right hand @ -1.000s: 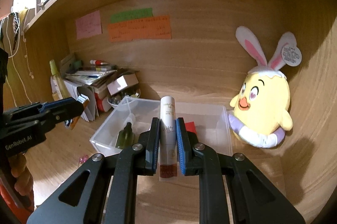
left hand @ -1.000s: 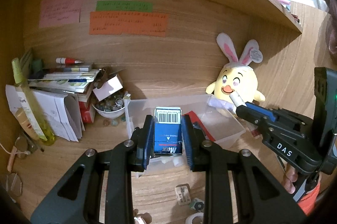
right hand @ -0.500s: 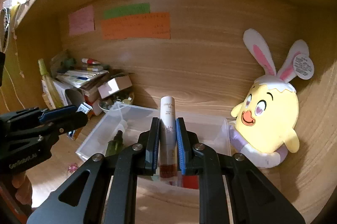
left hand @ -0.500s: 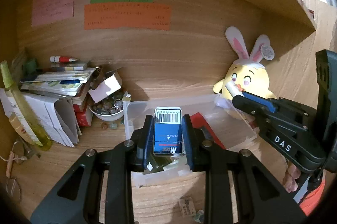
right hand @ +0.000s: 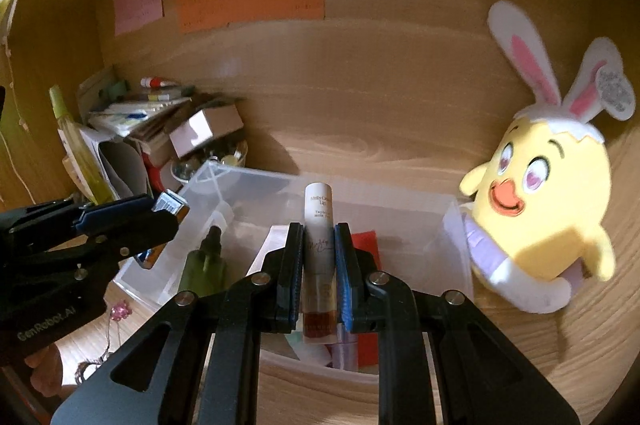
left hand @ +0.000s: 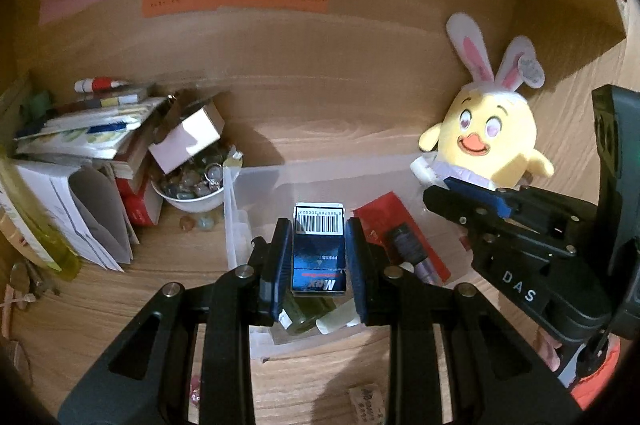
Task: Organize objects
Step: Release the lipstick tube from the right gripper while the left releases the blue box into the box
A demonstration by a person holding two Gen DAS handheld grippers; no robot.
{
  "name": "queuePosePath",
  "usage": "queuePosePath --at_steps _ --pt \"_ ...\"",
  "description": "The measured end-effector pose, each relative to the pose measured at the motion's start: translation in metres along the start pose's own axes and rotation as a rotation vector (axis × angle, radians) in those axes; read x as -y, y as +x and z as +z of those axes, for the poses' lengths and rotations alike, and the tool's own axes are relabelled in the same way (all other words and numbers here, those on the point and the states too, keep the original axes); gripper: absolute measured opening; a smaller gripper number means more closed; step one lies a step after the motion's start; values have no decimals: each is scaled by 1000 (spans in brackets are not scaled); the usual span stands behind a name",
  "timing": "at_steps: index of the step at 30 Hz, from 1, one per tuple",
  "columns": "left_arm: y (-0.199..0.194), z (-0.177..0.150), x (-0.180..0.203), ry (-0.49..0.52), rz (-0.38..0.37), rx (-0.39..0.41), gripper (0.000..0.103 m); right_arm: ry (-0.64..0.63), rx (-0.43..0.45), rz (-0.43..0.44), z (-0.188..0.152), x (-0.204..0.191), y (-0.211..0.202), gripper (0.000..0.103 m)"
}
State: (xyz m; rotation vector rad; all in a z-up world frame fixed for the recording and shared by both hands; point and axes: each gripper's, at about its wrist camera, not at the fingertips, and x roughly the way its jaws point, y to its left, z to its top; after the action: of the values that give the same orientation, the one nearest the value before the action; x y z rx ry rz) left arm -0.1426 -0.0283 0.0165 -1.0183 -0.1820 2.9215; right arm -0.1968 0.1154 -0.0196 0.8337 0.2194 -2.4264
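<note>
My left gripper (left hand: pixel 319 245) is shut on a small blue box with a barcode (left hand: pixel 319 245), held above the near left part of a clear plastic bin (left hand: pixel 256 181). My right gripper (right hand: pixel 319 257) is shut on a white lip-product tube (right hand: pixel 319 221), held above the same bin (right hand: pixel 404 213). The bin holds a green bottle (right hand: pixel 202 265), a red flat packet (left hand: pixel 384 209) and a dark tube (left hand: pixel 406 245). Each gripper shows in the other's view: the right one (left hand: pixel 472 201) over the bin's right side, the left one (right hand: pixel 160 209) over its left edge.
A yellow bunny-eared plush chick (right hand: pixel 544 213) stands right of the bin. A bowl of small stones (left hand: pixel 192 185), a tilted white box (left hand: pixel 188 137), stacked books and papers (left hand: pixel 80 133) crowd the left. A low shelf runs overhead. Small bits (left hand: pixel 366 403) lie on the desk.
Both grippers have moved forward and lower over the bin with their objects still held; the bin and the plush appear larger and closer.
</note>
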Motion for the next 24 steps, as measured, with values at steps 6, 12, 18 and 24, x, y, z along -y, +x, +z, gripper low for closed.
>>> queuePosePath --at_steps 6,12,18,24 --pt "16 -4 1 11 8 -34 27 -6 -57 9 -7 -2 22 14" --pt "28 -8 1 30 23 -60 27 -3 -100 26 -13 -1 36 14" --pt "32 -9 2 44 17 -74 27 8 -137 34 -17 1 46 14" --pt "35 -12 3 60 13 -89 27 -2 -164 37 -20 -4 55 14"
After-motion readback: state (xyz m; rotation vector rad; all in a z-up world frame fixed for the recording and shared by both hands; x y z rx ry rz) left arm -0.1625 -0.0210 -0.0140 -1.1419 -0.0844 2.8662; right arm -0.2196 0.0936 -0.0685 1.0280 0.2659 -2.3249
